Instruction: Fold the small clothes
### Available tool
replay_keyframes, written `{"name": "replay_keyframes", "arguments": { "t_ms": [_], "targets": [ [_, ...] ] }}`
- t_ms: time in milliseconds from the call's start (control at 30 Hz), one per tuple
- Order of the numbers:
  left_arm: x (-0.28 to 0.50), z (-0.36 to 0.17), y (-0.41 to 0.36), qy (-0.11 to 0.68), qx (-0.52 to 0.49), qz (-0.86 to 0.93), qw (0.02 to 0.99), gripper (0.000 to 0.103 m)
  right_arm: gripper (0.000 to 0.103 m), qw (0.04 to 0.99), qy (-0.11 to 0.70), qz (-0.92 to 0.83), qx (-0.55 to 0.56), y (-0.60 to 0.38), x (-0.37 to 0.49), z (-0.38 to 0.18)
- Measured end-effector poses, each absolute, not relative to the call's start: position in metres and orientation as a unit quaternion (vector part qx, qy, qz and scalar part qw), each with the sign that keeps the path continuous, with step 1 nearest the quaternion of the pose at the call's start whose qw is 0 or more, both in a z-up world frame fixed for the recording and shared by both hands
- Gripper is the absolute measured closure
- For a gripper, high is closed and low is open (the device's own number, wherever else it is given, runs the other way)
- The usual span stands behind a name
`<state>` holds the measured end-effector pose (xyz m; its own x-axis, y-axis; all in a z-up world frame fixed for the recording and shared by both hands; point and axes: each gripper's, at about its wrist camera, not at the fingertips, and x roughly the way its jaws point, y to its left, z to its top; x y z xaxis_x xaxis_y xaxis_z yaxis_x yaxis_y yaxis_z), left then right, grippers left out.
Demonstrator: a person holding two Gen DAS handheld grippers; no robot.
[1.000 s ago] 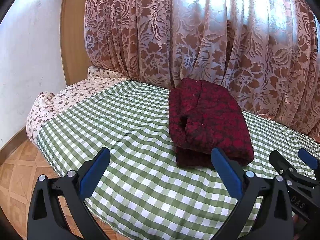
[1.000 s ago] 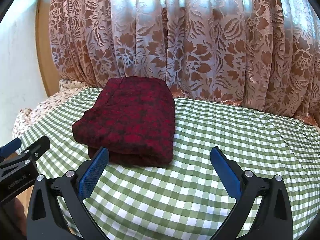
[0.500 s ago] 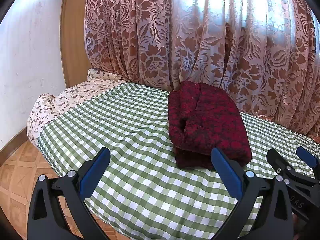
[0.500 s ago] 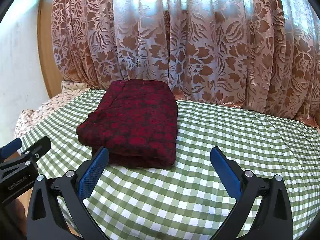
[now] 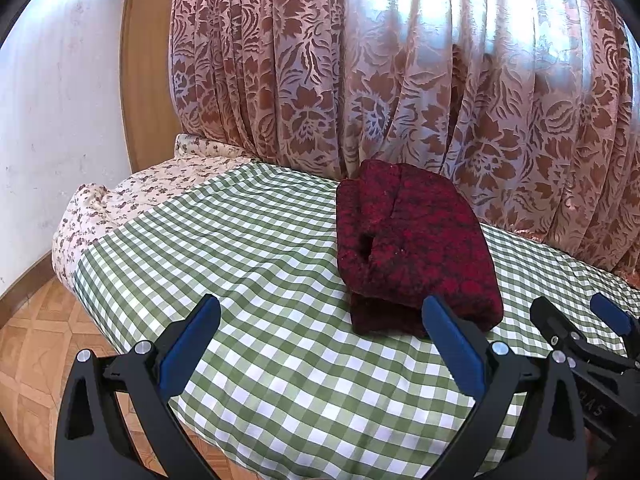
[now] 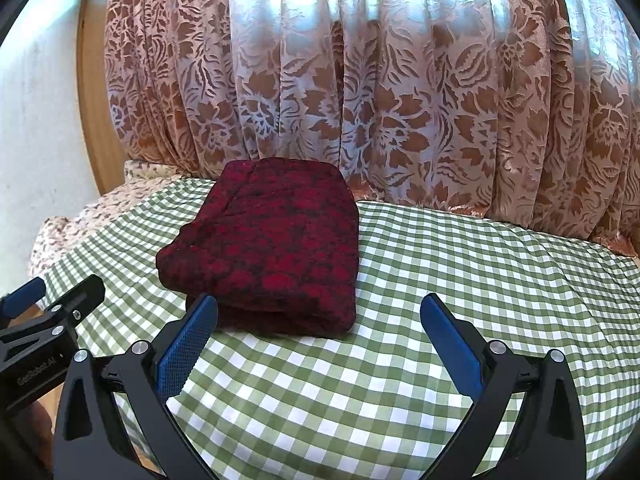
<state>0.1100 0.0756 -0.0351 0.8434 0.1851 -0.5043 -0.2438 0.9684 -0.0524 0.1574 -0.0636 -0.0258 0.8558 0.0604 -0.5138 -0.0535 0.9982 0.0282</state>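
I am holding both my left tongs (image 5: 318, 344) and right tongs (image 6: 318, 342) spread, empty, near the folded red garment (image 6: 272, 252); it looks soft, thick, best gripped at its near folded edge

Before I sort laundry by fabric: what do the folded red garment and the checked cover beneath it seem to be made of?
Folded red garment: likely thick knit or fleece, matte, with fuzzy nap and bulky rounded folds. Green checked cover: probably thin woven cotton, smooth, with fine shallow wrinkles.
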Motion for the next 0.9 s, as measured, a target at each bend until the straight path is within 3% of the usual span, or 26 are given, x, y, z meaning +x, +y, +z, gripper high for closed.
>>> {"name": "replay_keyframes", "arguments": {
  "t_ms": [900],
  "targets": [
    [0.113, -0.045, 0.076, 0.273, -0.065, 0.131, 0.951, 0.002, 0.003, 0.958, 0.286, 0.022, -0.004, -0.061, 0.165, -0.033]
  ]
}}
